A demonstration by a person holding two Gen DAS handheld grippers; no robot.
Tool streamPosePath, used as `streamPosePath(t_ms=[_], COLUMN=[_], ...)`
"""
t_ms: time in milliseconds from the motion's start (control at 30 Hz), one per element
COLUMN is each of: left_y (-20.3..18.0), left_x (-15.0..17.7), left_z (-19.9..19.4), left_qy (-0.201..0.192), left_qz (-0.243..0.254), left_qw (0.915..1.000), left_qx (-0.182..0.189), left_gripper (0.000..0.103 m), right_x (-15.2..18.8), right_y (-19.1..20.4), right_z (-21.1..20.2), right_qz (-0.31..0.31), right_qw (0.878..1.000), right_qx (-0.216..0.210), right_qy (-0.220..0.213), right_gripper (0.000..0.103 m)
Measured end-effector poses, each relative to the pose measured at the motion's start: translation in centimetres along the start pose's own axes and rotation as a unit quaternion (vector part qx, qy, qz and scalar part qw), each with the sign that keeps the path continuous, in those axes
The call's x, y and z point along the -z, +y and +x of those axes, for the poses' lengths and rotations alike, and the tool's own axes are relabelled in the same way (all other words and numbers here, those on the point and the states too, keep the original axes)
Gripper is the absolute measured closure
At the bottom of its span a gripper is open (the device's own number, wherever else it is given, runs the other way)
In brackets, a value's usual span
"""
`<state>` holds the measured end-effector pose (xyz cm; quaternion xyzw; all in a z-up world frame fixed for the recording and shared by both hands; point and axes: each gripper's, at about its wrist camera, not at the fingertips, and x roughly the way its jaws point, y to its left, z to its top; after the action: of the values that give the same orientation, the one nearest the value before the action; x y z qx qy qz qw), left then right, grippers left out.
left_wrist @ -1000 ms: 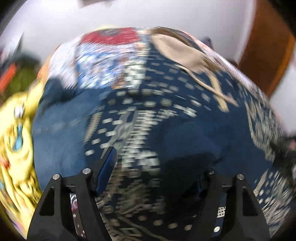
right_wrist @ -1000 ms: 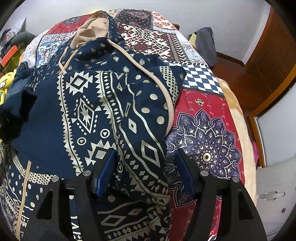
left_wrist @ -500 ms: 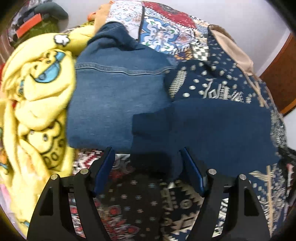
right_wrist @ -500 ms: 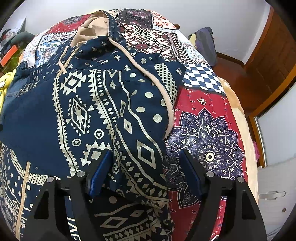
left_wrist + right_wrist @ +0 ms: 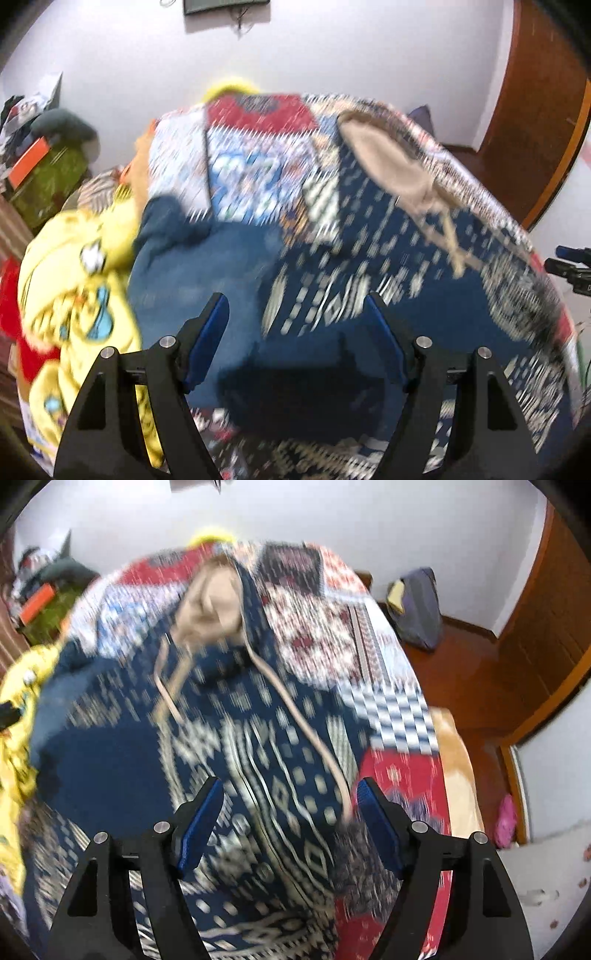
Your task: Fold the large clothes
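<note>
navy patterned hoodie [image 5: 236,753], the task's garment, spread across the bed [image 5: 402,775] over its patchwork cover, beige-lined hood [image 5: 210,602] toward the far wall and drawcords [image 5: 170,698] trailing down the chest; in the left wrist view the same hoodie [image 5: 388,266] fills the right half, with a plain dark blue panel nearest the camera. left tool [image 5: 297,314] released, blue pads apart above the fabric, nothing between them. right tool [image 5: 288,797] likewise released, pads spread over the printed front, clear of the cloth. beside the hoodie, a blue denim garment [image 5: 192,273], then a yellow cartoon-print garment [image 5: 77,295] at the bed's left edge. a green bag [image 5: 51,173] stands by the wall, an orange item on top; its contents cannot be made out. a dark bag [image 5: 417,605] sits on the floor at the right. both views are motion-blurred, so pattern detail and garment edges are unclear; the hoodie's lower hem is cut off behind the tool bodies.
</note>
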<state>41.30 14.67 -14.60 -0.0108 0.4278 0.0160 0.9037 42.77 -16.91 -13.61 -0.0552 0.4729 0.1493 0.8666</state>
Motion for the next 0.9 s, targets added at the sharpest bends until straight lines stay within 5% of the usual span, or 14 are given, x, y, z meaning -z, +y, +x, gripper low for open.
streamPosePath(t_ms=[300,733,900], left_y=[-3.5,-5.3,-5.3], left_x=[-7.0,-9.8,-10.1], left_z=[4.9,19.4,22.2], left_qy=[-0.001,0.098,0.104], left_qz=[-0.006,-0.071,-0.096], left_qw=[0.9989,0.9896,0.9867], left_qx=[0.046,0.079,0.081], left_gripper=[0.028,0.028,0.029], right_x=[-6.3,-10.8,-11.5], right_y=[0.6,-0.4,0.0], right_z=[2.5,15.8,18.4], right_qz=[0.016,0.066,0.06], right_qw=[0.998,0.994,0.994], right_qx=[-0.043,-0.062,-0.059], right_qy=[-0.032,0.057,0.075], right_gripper=[0.032,0.033,0.061])
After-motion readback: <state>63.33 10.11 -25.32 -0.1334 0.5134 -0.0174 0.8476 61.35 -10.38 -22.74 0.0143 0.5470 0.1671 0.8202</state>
